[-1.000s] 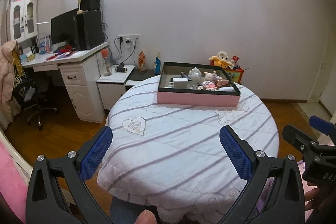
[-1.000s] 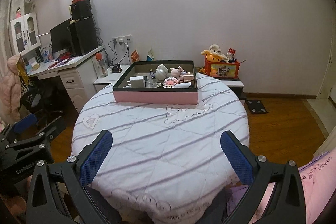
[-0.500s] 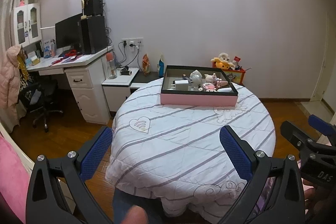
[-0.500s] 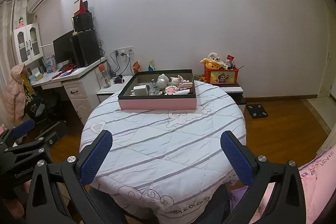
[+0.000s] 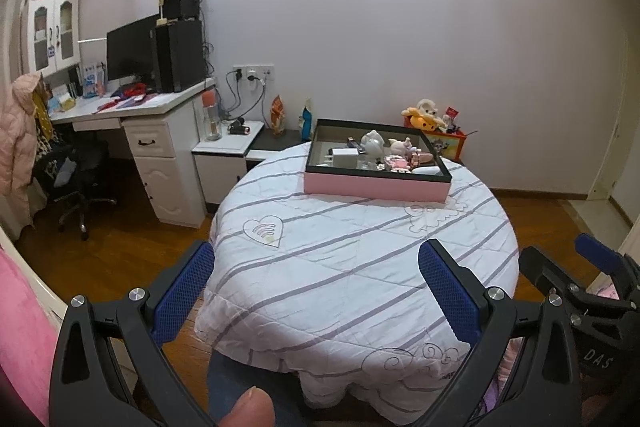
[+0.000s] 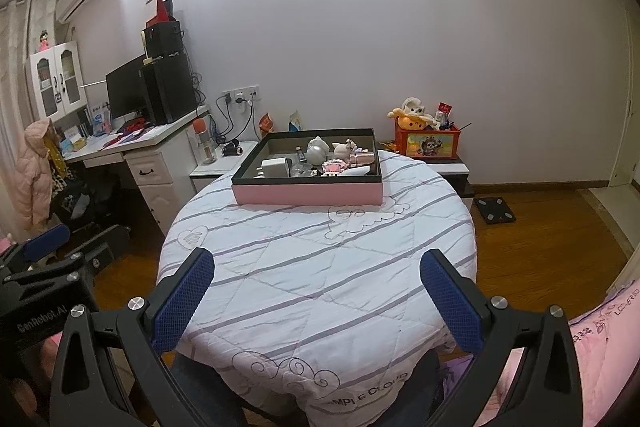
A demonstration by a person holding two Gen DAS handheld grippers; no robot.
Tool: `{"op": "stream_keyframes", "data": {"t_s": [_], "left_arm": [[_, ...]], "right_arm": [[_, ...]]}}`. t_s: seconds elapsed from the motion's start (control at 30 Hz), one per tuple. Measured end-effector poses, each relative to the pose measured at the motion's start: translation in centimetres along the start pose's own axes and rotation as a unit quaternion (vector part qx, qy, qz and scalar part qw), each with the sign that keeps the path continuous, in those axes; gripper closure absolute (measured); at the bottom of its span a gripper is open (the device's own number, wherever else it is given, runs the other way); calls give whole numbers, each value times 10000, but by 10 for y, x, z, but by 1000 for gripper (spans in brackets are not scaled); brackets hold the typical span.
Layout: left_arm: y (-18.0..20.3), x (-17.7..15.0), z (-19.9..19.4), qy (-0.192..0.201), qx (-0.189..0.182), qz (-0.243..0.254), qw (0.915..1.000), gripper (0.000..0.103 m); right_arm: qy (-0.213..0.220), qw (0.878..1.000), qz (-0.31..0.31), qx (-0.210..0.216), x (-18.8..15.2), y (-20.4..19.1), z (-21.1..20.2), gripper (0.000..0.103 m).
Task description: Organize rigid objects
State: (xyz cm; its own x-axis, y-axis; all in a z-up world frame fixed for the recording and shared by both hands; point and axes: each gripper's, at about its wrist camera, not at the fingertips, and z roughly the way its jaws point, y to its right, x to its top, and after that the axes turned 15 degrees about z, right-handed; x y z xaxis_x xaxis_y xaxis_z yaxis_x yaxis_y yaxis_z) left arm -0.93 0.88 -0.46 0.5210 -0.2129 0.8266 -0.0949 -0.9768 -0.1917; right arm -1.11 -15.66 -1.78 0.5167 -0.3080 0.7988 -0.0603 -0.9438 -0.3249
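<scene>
striped tablecloth (image 6: 320,267) lies bare before pink tray (image 6: 308,193) at far edge; both tongs released.

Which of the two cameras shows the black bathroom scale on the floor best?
The right wrist view: the scale lies in plain sight on the wood floor right of the round table. The left wrist view does not show it at all.
</scene>
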Motion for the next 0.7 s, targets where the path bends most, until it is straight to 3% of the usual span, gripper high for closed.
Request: {"op": "stream_keyframes", "data": {"t_s": [0.7], "left_arm": [[3,3,1,17,-88,63,9999,0]], "right_arm": [[-62,10000,14,0,-3,-1,5,0]]}}
